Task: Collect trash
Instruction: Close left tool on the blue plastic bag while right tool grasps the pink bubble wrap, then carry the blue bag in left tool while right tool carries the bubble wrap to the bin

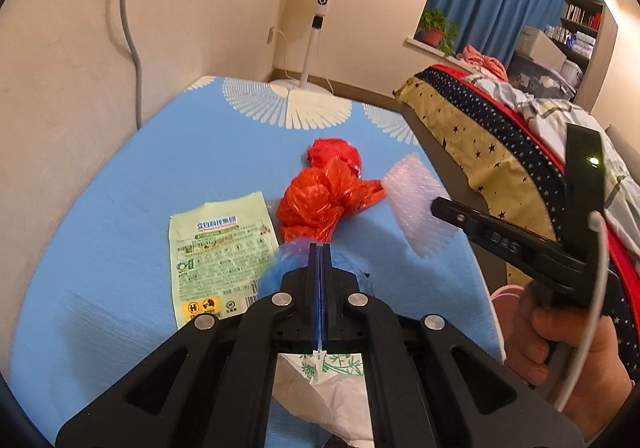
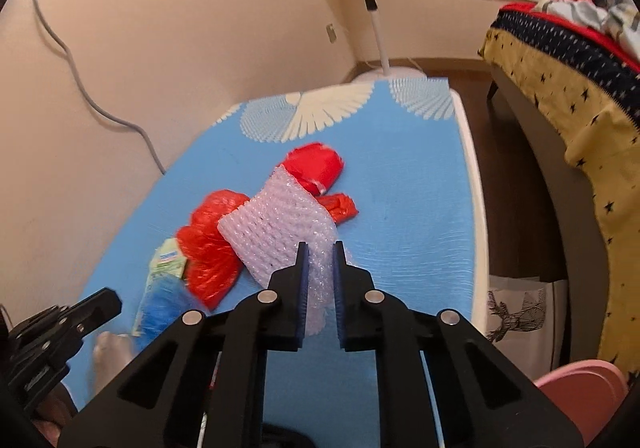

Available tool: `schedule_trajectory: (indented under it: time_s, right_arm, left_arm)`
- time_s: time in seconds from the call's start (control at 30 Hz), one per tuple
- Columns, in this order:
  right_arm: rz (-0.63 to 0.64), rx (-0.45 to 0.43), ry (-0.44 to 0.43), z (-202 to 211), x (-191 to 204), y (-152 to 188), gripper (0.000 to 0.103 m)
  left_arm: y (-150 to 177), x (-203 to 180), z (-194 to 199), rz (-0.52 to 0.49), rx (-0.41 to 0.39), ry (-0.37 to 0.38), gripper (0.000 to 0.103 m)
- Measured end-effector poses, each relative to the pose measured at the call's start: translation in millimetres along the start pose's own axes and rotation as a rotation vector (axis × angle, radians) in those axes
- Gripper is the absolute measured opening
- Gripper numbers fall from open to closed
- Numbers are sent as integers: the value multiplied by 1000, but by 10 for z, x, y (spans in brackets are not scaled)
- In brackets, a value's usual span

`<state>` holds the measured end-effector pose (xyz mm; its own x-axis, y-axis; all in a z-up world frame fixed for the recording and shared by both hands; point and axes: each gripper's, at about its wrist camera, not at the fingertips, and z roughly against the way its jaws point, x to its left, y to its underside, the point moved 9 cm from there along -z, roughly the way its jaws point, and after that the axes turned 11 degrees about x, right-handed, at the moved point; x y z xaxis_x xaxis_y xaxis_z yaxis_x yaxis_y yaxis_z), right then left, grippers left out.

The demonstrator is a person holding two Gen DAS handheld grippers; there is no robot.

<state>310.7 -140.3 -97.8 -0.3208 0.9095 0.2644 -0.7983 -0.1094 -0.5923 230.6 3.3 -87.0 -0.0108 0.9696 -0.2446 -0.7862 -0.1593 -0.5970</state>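
Observation:
My left gripper (image 1: 320, 248) is shut, with a blurred blue plastic bag (image 1: 274, 274) pinched at its fingertips; the same bag (image 2: 164, 308) hangs off the left gripper (image 2: 110, 302) in the right wrist view. A sheet of bubble wrap (image 2: 276, 224) is lifted off the blue tablecloth (image 2: 408, 216), and my right gripper (image 2: 320, 248) is shut on its near edge. From the left wrist view the right gripper (image 1: 435, 207) holds the bubble wrap (image 1: 412, 204) at the right. Two crumpled red plastic bags (image 1: 320, 204) (image 1: 334, 156) and a flat green wrapper (image 1: 216, 252) lie on the cloth.
A white bag with bamboo print (image 1: 332, 368) sits under the left gripper. A standing fan (image 1: 320, 8) stands beyond the table's far end. A bed with a star-patterned cover (image 2: 560, 96) runs along the right; a deer-print paper bag (image 2: 516, 312) and a pink item (image 2: 580, 388) are on the floor.

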Motion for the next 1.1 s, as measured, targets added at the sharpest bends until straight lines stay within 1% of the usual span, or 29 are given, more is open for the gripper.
schedule_trajectory:
  time_s: [0.23, 0.33, 0.4, 0.43, 0.47, 0.5, 0.53, 0.57, 0.7, 0.83, 0.87, 0.9, 0.93, 1.0, 1.1]
  right_arm:
    - [47, -59, 63, 572, 147, 75, 12]
    - [32, -86, 90, 862, 150, 138, 12]
    - [14, -105, 103, 1074, 133, 188, 12]
    - [7, -115, 112, 1177, 119, 219, 12]
    - [-3, -122, 118, 1259, 102, 244, 12]
    - [-11, -125, 119, 1327, 87, 273, 12]
    - [-22, -129, 119, 1414, 64, 306, 12]
    - [-34, -132, 118, 1479, 38, 331, 12]
    - [-78, -133, 109, 1733, -68, 488, 12]
    - [-90, -151, 107, 1924, -119, 621, 12]
    - [-92, -157, 112, 1968, -128, 655, 12]
    - [-92, -163, 118, 2009, -126, 697, 12]
    - [-91, -169, 125, 2034, -128, 720, 12]
    - [-83, -188, 156, 2097, -154, 791, 12]
    - [-99, -205, 166, 2119, -208, 882, 12]
  left_arm:
    - [-34, -22, 216, -11, -47, 6, 0]
    - [2, 45, 180, 21, -21, 47, 0]
    - [79, 147, 67, 57, 15, 42, 2]
    - [108, 166, 15, 61, 30, 37, 4]
    - [156, 184, -70, 64, 54, 30, 16]
    - [195, 197, -145, 68, 74, 25, 31]
    - [221, 196, -204, 70, 87, 26, 35]
    - [234, 197, -231, 70, 94, 28, 35]
    - [237, 114, -317, 44, 115, 12, 35]
    - [277, 92, -419, 26, 147, -12, 35]
    - [282, 85, -429, 17, 151, -20, 30]
    - [280, 72, -424, 2, 147, -27, 11]
    - [271, 63, -420, -10, 146, -26, 6]
    - [243, 43, -364, -25, 127, -25, 4]
    - [214, 38, -233, -48, 89, -40, 3]
